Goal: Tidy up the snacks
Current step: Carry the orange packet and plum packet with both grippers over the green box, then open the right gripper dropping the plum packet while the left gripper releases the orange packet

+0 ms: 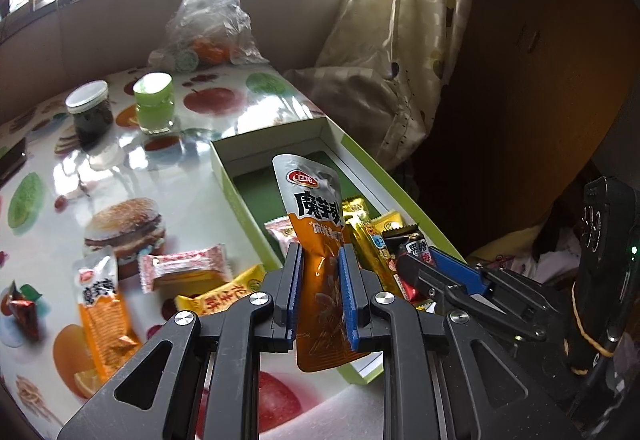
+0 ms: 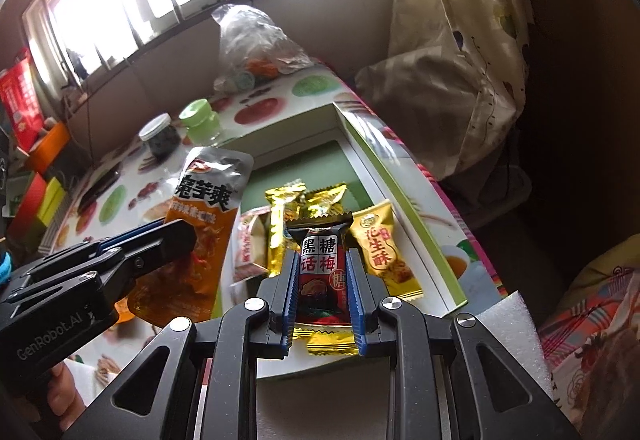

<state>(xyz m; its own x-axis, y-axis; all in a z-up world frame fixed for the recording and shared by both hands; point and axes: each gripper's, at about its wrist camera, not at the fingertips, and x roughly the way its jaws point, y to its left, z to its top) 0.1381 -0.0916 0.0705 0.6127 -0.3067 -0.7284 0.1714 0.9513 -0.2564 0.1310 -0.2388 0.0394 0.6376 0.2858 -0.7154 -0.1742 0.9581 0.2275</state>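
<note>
Silver-orange pouch, black candy above green box

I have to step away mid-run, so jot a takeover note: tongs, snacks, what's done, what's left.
Left tongs: shut on the orange konjac pouch, over the green box.
Right tongs: shut on the black plum candy, also over the box.
Done: gold-wrapped sweets and a peanut candy lie in the box.
Left: drop both; collect a second pouch, a pink pack and more from the table.

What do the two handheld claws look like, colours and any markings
Both claws, left and right, have black angular linkage arms with triangular cutouts, silver round pivot bolts, and ridged blue pads lining black fingers. The left one's body reads "GenRobot.AI" in the right wrist view. No sleeve is visible.
</note>
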